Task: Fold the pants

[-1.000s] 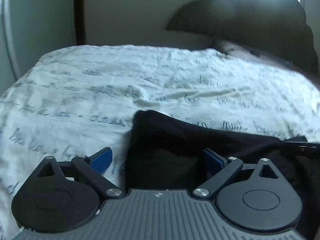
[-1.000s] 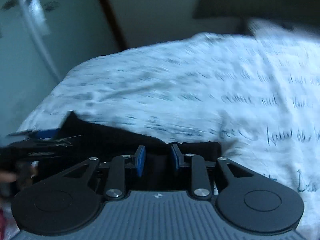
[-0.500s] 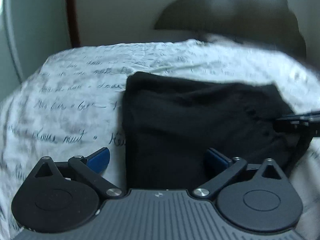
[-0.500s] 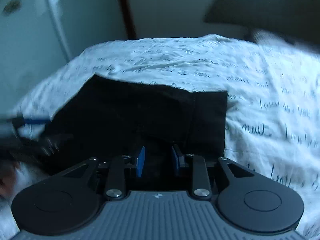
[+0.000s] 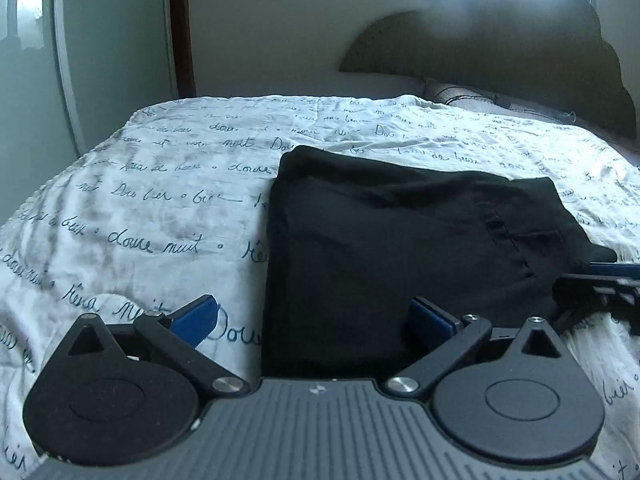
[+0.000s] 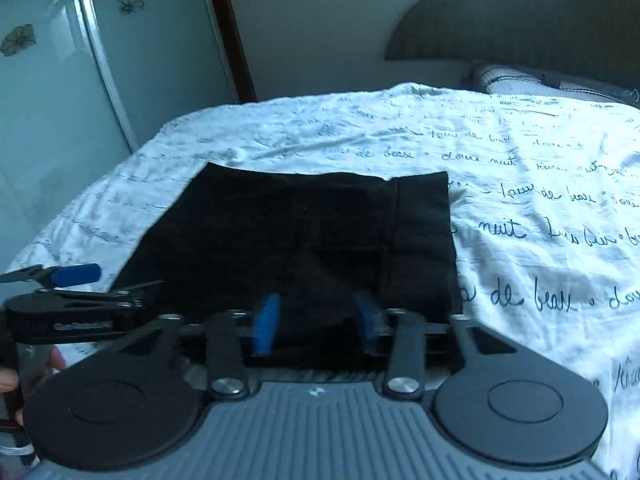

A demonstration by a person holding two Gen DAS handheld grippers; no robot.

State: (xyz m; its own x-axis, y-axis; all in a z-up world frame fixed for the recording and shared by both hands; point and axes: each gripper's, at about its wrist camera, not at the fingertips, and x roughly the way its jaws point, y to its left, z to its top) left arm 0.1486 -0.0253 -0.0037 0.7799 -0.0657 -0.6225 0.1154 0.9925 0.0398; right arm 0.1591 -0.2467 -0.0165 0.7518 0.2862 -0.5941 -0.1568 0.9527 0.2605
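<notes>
Black pants (image 5: 392, 248) lie folded into a compact block on the bed (image 5: 160, 200), on the white sheet with cursive print. In the left wrist view the block sits center-right; in the right wrist view (image 6: 304, 232) it sits center-left, far edge straight, one narrower panel along its right side.

Our left claw (image 5: 314, 322) is spread wide, nothing held. Its left blue pad (image 5: 196, 316) is over bare sheet just beside the pants' left edge; its right pad (image 5: 430, 320) is over the black fabric. We can't tell whether either pad touches.

Our right claw (image 6: 318, 320) is partly spread, with pants' near edge between the pads. The left pad (image 6: 266, 322) is clear of the cloth bulge; the right one is blurred. No pinch visible, so we read it as not gripping.

Each claw shows in the other's view: right claw at the pants' right edge (image 5: 600, 280), left claw at the pants' left edge (image 6: 76, 296).

A dark headboard (image 5: 500, 40) and a grey pillow (image 6: 540, 80) are at the far end. A glass door with flower decals (image 6: 80, 60) stands to the left.
</notes>
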